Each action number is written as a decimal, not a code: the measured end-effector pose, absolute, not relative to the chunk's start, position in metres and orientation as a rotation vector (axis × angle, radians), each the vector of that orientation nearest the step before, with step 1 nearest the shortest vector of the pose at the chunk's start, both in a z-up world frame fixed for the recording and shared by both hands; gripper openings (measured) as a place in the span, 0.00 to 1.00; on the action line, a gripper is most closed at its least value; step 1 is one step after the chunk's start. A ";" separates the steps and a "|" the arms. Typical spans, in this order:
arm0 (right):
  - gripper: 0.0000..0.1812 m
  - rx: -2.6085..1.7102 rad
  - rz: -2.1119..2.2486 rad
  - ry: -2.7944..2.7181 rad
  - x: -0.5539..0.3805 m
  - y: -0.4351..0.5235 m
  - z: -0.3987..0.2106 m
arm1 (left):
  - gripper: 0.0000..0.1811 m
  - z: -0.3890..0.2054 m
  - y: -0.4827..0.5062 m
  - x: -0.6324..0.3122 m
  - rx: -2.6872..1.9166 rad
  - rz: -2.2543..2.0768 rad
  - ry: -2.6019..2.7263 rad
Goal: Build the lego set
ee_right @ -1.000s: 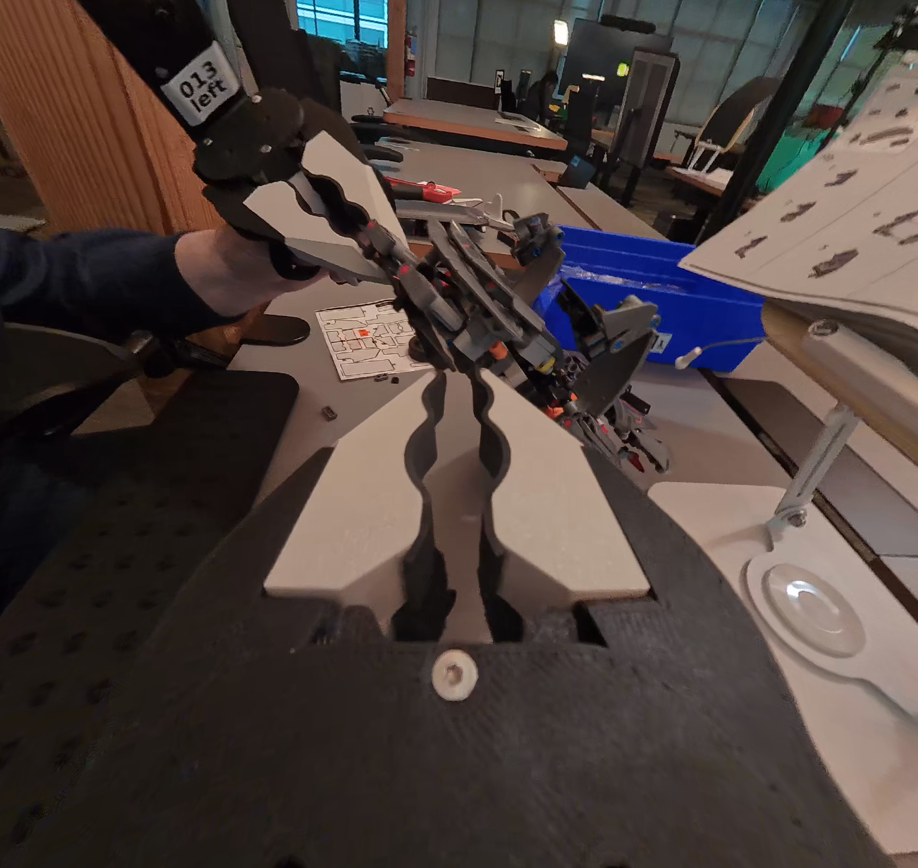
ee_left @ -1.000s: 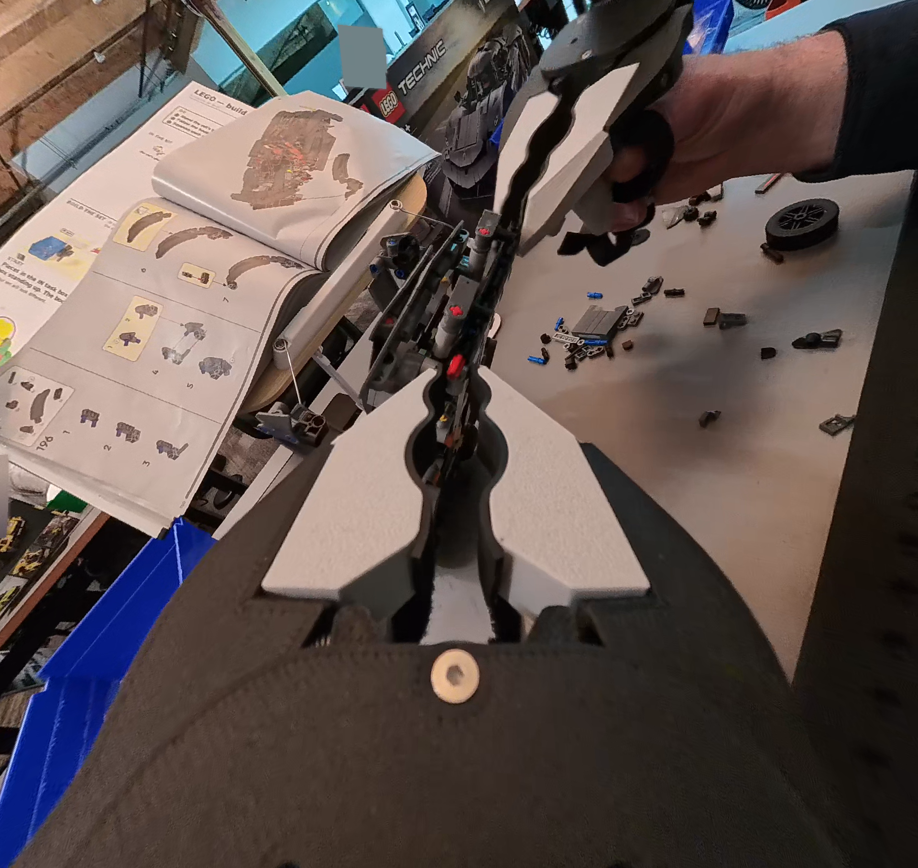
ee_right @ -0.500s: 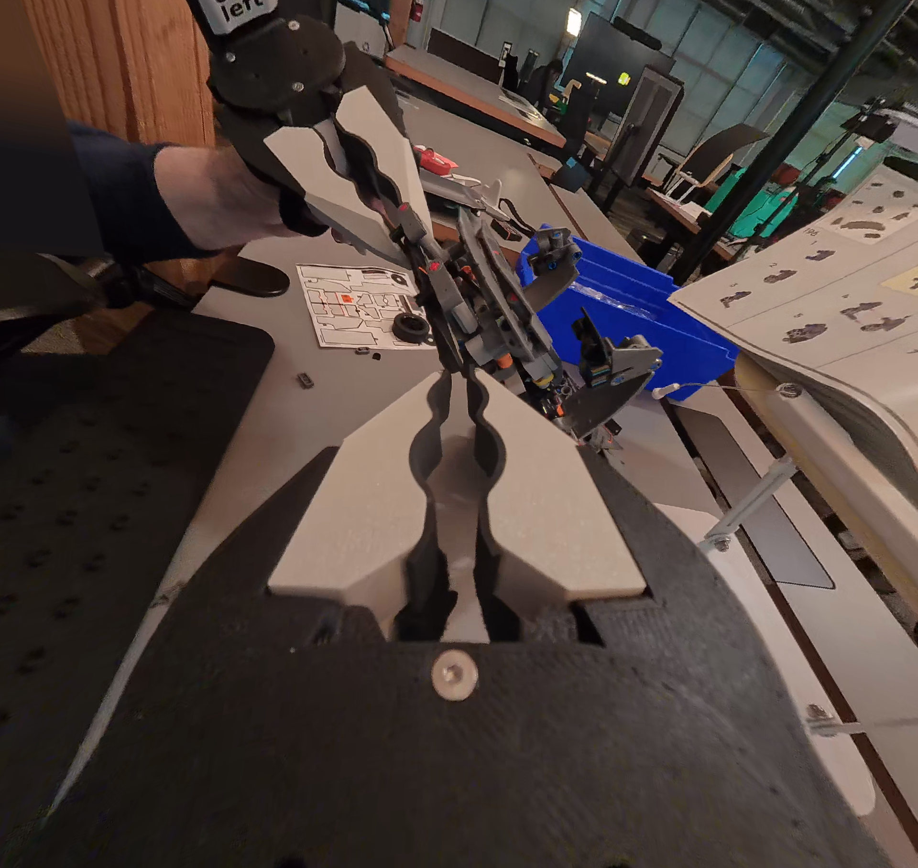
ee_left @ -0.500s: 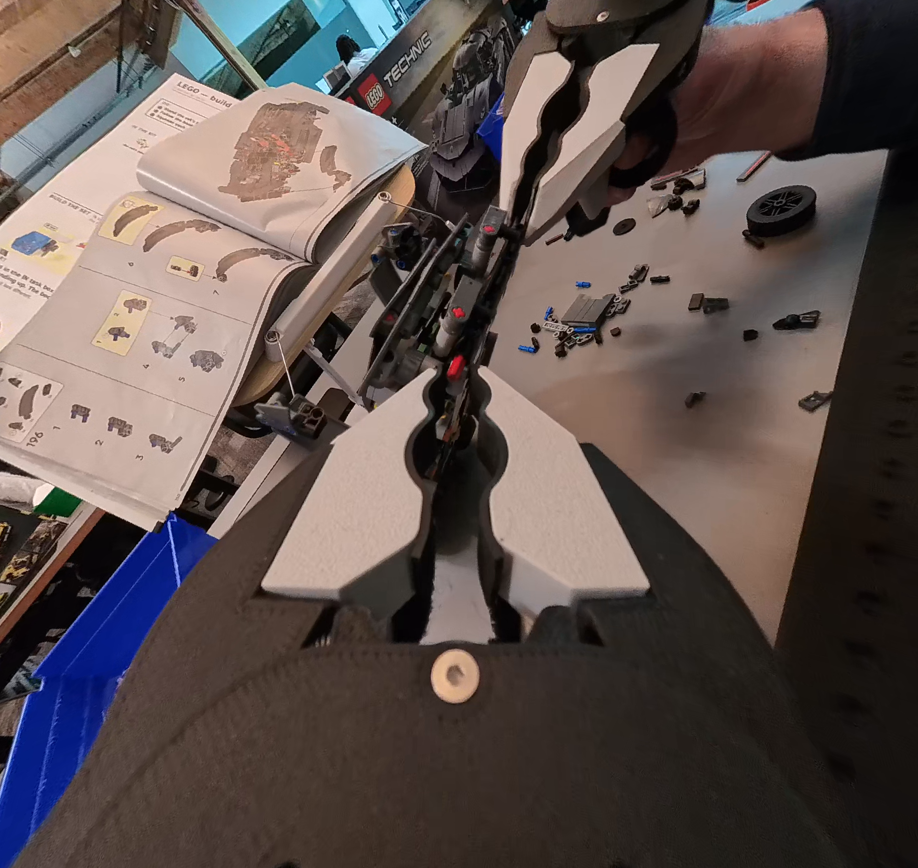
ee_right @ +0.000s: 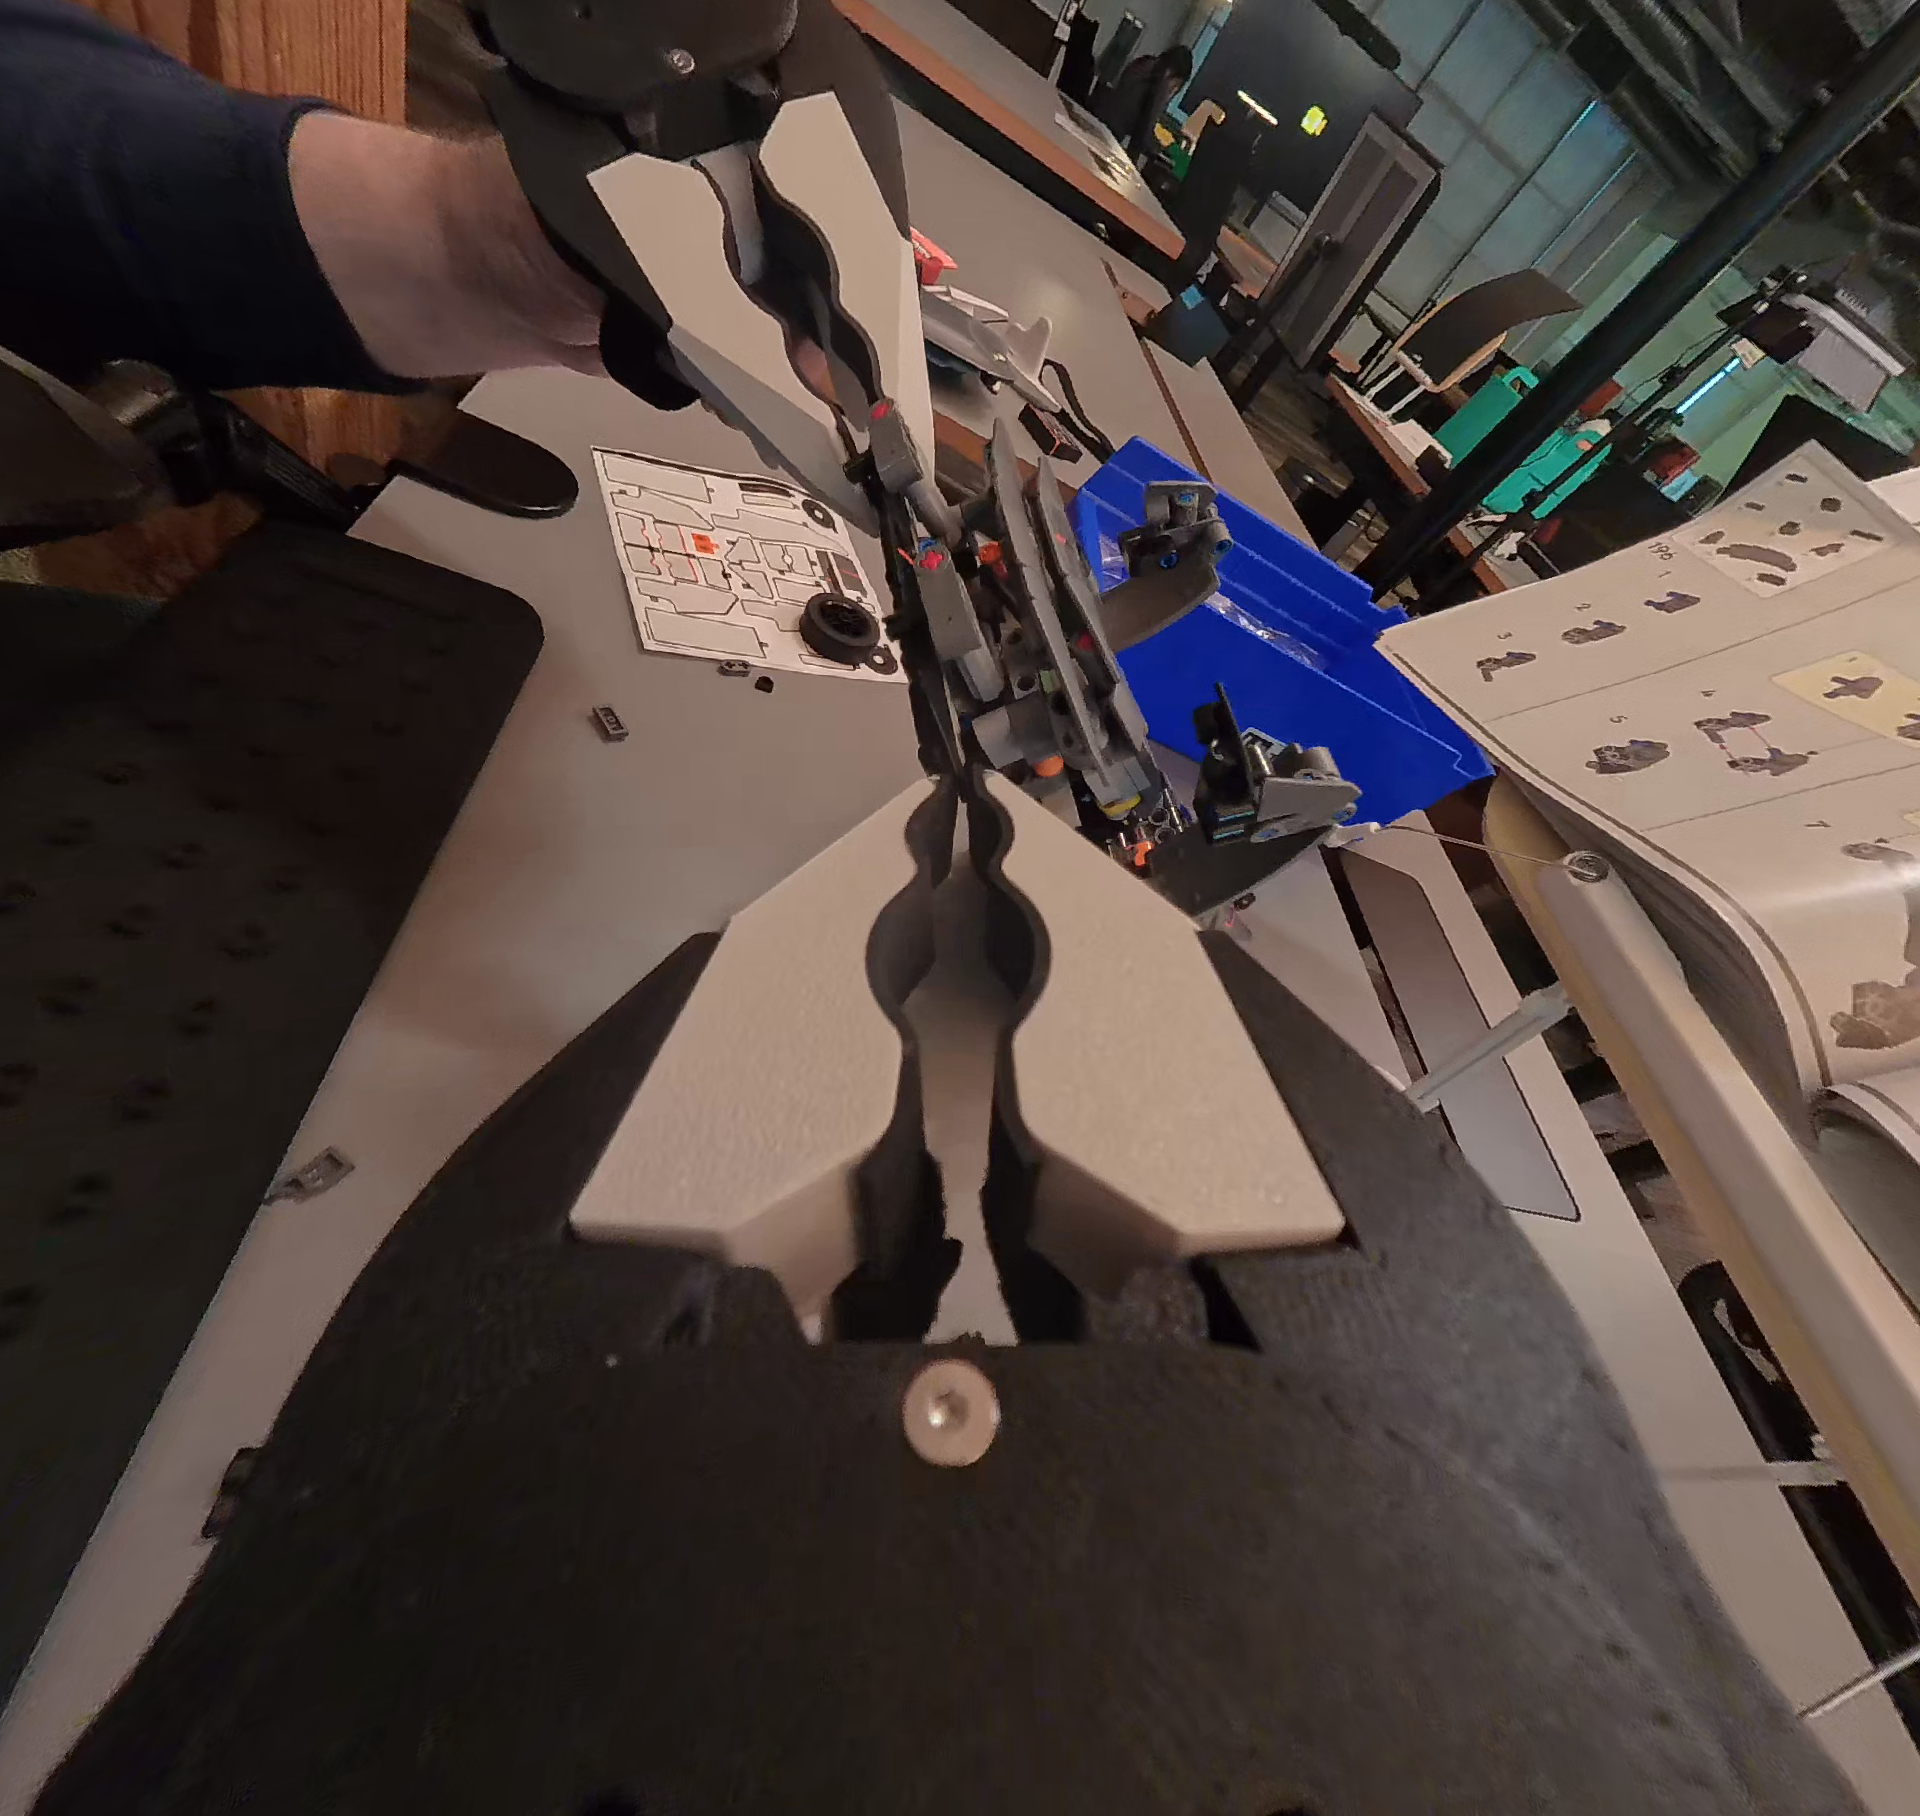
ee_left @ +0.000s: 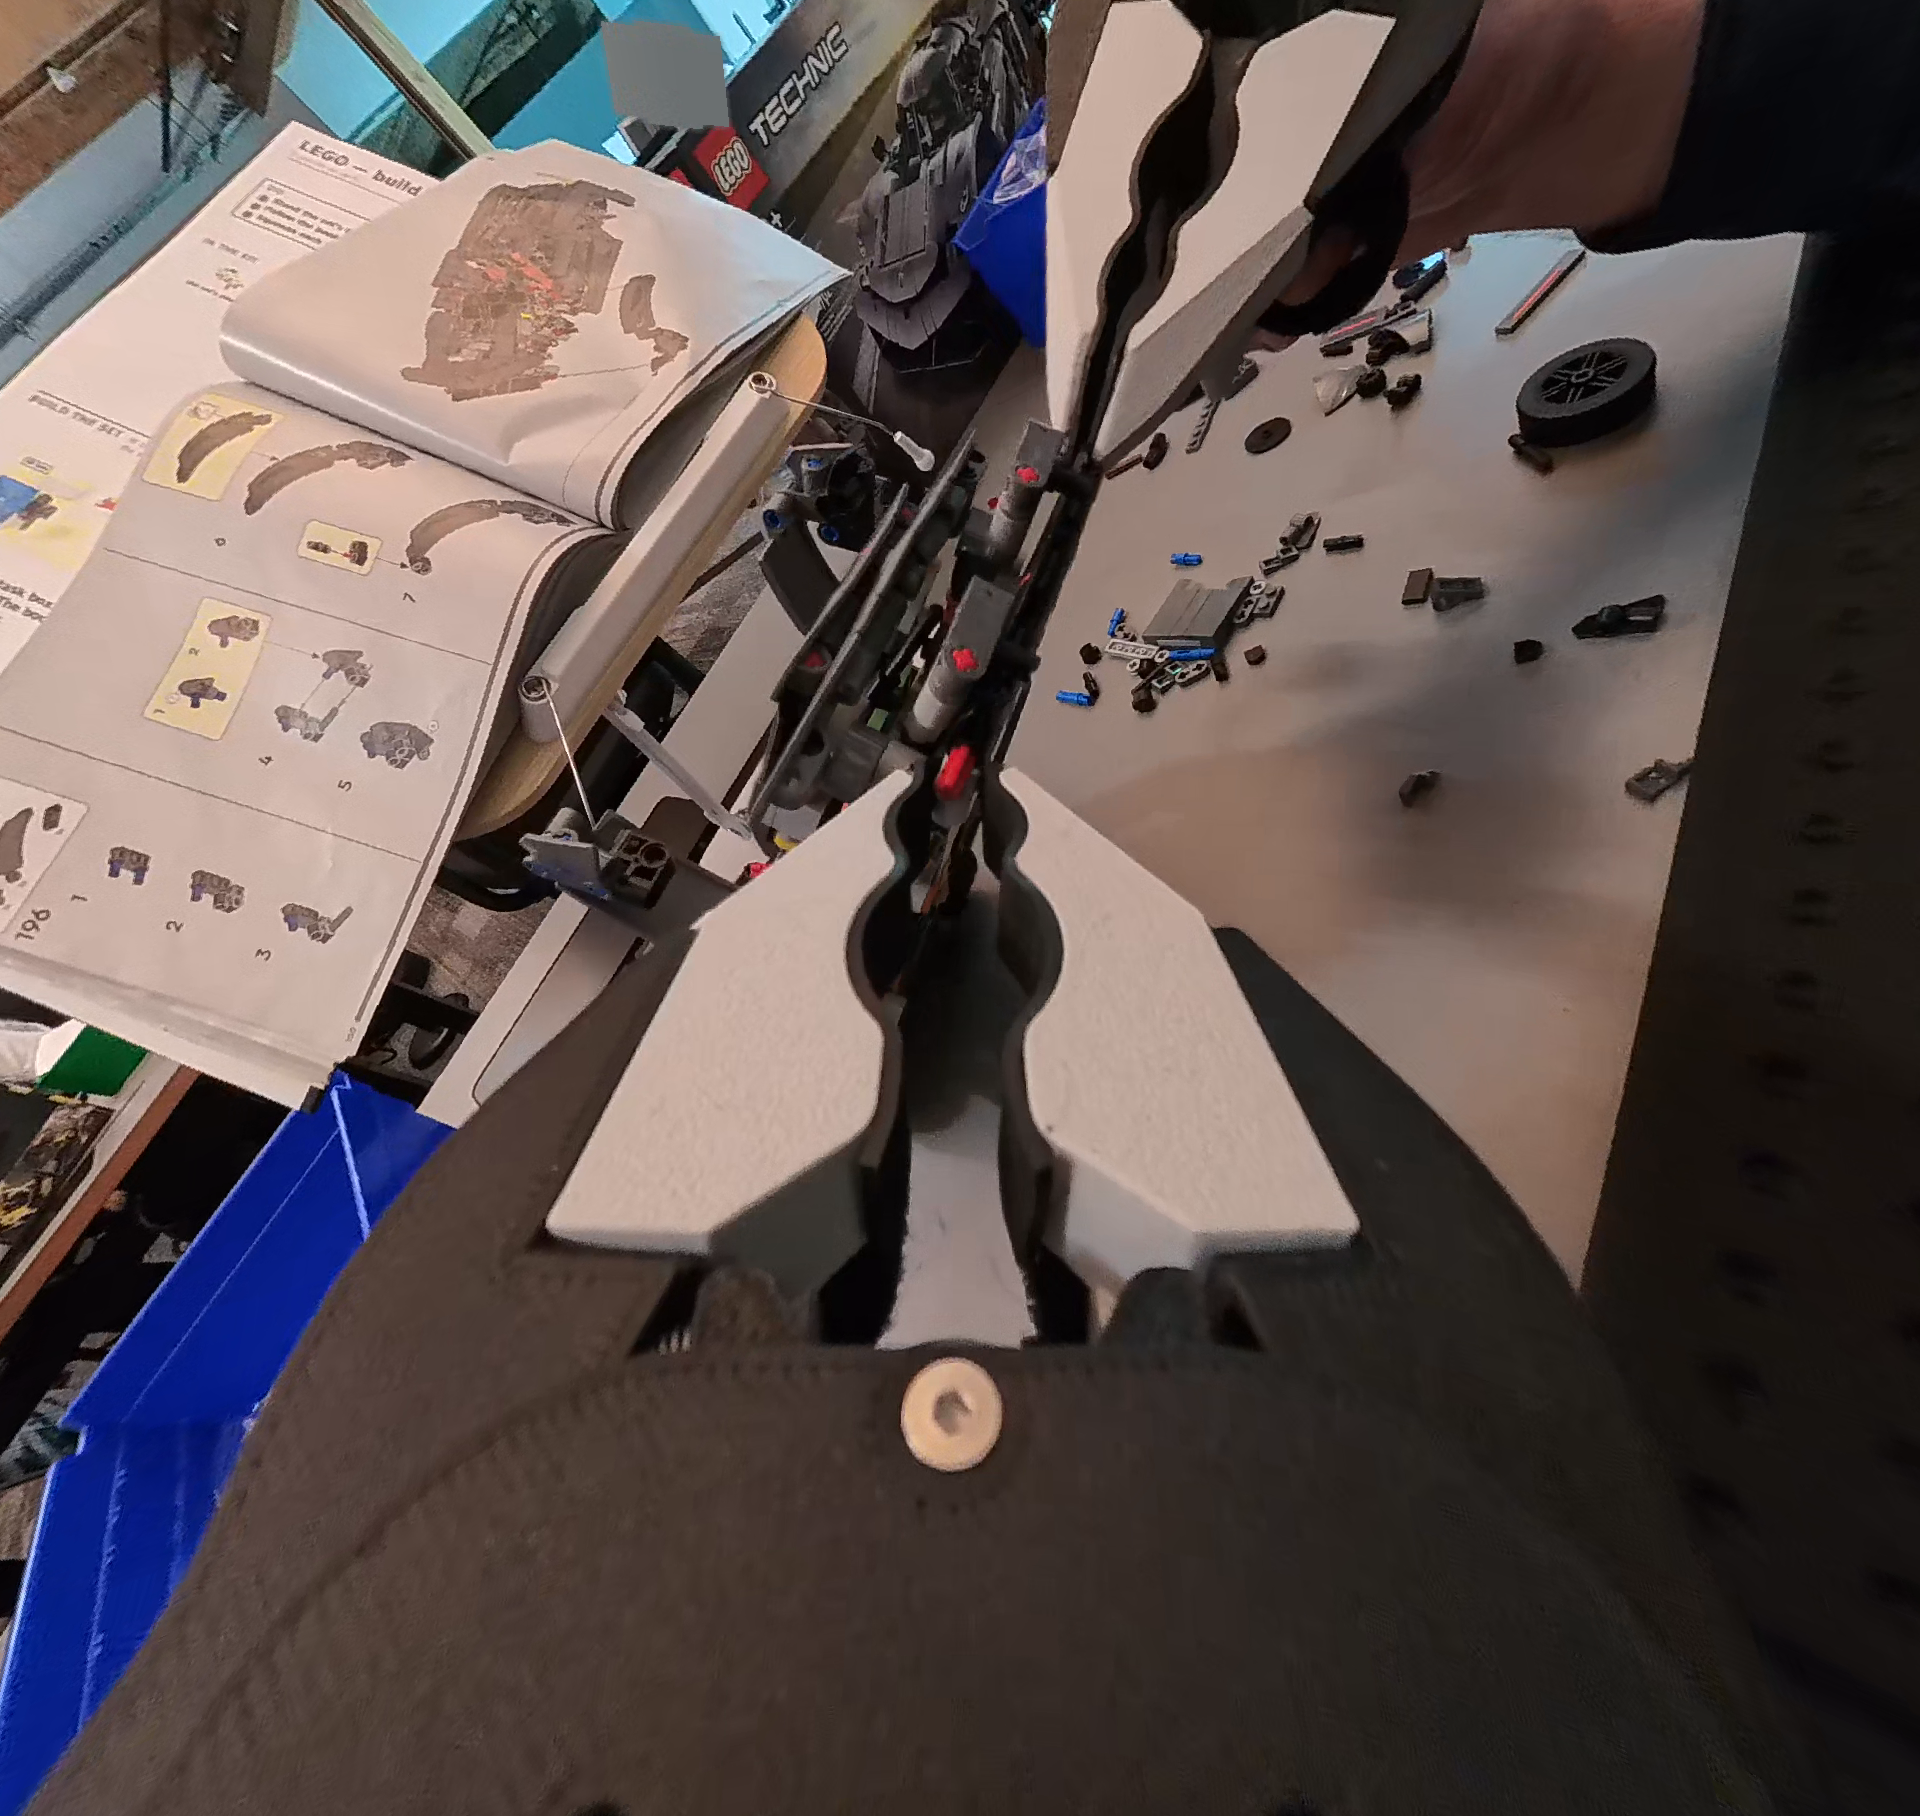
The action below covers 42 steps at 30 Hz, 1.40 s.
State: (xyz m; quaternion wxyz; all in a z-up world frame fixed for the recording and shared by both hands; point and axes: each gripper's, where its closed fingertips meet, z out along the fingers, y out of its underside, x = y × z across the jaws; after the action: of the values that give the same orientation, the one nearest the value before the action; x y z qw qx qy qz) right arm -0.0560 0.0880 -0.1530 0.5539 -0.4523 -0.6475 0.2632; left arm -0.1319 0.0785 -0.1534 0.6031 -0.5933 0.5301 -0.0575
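Left wrist view: left gripper [ee_left: 951, 810] clamped on the near end of the lego model [ee_left: 935, 623], held edge-on above the grey table [ee_left: 1351, 831]. At 12 o'clock, right gripper [ee_left: 1086, 436] pinched on the model's far end, behind it the person's hand [ee_left: 1538, 93]. At 3 o'clock, loose parts [ee_left: 1195, 623] scattered on the table; at 2 o'clock a black wheel [ee_left: 1584, 390]; at 10 o'clock the open instruction booklet [ee_left: 312, 571] on its stand; at 8 o'clock a blue bin [ee_left: 208, 1351]. In the right wrist view, same hold from the other end: right gripper [ee_right: 961, 795] closed on the model's [ee_right: 997, 623] thin dark edge, left gripper [ee_right: 868, 457] at 12 o'clock, sticker sheet [ee_right: 727, 561] at 11 o'clock. Probably a two-ended hold for turning or inspecting the build; best done with both grips kept firm and turned together about the long axis, without twisting one end against the other, lest panels pop off. Against the earlier frames: model rolled nearer edge-on, the right gripper's tips now closed on it where a gap showed before, and the far gripper shifted higher in both views.
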 end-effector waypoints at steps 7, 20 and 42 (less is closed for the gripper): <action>0.00 -1.082 0.569 -1.600 -0.058 0.080 -0.162 | 0.03 -0.158 0.074 -0.136 -1.371 -0.154 1.252; 0.00 -1.141 0.563 -1.611 -0.050 0.077 -0.173 | 0.03 -0.164 0.070 -0.129 -1.382 -0.216 1.253; 0.00 -1.274 0.434 -1.742 -0.028 0.086 -0.225 | 0.03 -0.148 0.080 -0.152 -1.416 -0.208 1.162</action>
State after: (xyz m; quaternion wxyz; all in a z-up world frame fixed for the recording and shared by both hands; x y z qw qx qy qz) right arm -0.0283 0.0858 -0.2253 0.4529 -0.5160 -0.7055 0.1756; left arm -0.1516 0.0796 -0.1480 0.6046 -0.6118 0.5021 -0.0898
